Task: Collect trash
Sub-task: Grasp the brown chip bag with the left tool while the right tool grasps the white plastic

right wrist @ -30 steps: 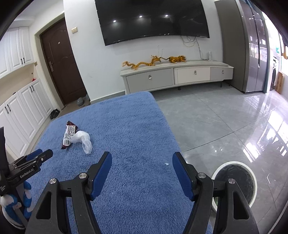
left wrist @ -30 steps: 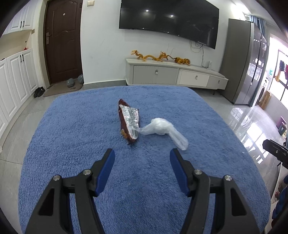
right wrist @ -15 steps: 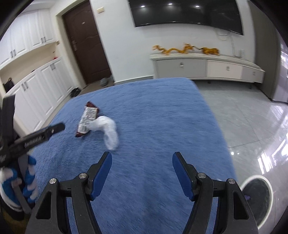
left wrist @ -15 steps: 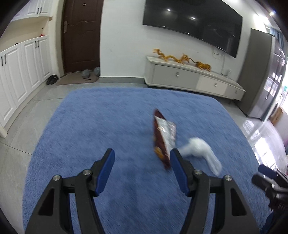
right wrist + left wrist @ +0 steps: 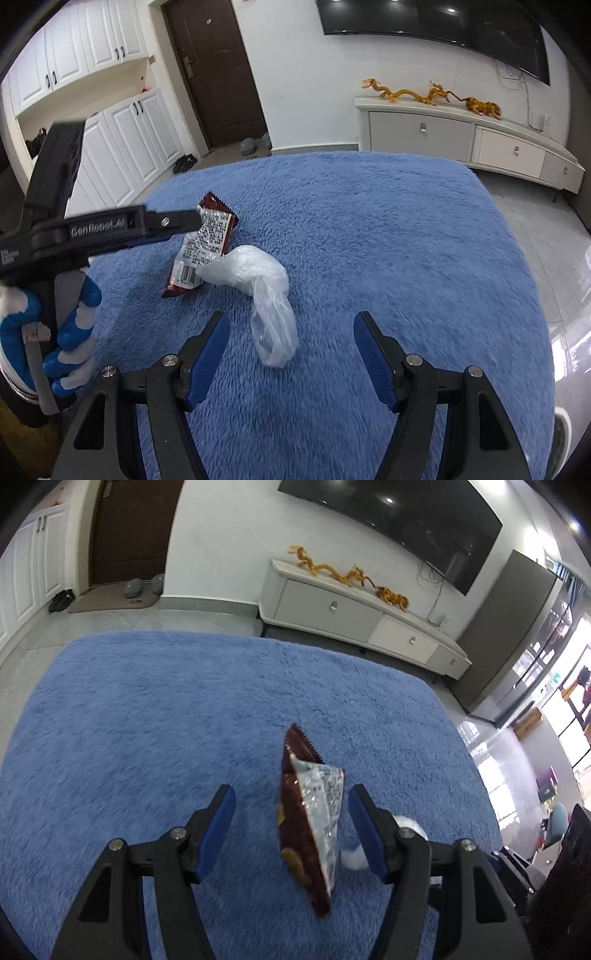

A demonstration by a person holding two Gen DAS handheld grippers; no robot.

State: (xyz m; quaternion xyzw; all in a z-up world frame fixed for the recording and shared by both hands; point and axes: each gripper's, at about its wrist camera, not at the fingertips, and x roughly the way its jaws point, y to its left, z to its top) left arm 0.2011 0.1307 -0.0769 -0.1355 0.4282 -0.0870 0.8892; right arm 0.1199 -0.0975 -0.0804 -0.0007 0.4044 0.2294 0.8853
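Note:
A dark red and silver snack wrapper [image 5: 310,819] lies on the blue rug [image 5: 147,720]. My left gripper [image 5: 290,814] is open and the wrapper lies between its blue pads, touching neither. Beside the wrapper [image 5: 205,245] lies a crumpled clear plastic bag [image 5: 258,284]; in the left wrist view only a white bit of the bag [image 5: 354,856] shows behind the right finger. My right gripper [image 5: 291,339] is open just short of the bag's near end. The left gripper [image 5: 110,229], held by a hand in a blue and white glove [image 5: 70,332], shows at the left of the right wrist view.
A white TV cabinet [image 5: 461,136] with golden dragon figures [image 5: 406,94] stands by the far wall under a black TV [image 5: 406,520]. A brown door [image 5: 214,70] and white cupboards [image 5: 110,147] are at the left. Grey tiles [image 5: 561,266] border the rug on the right.
Both grippers have come closer to the trash and swung left. The wrapper now lies between the left fingers, and the bag has come near the right fingers. Both stay open.

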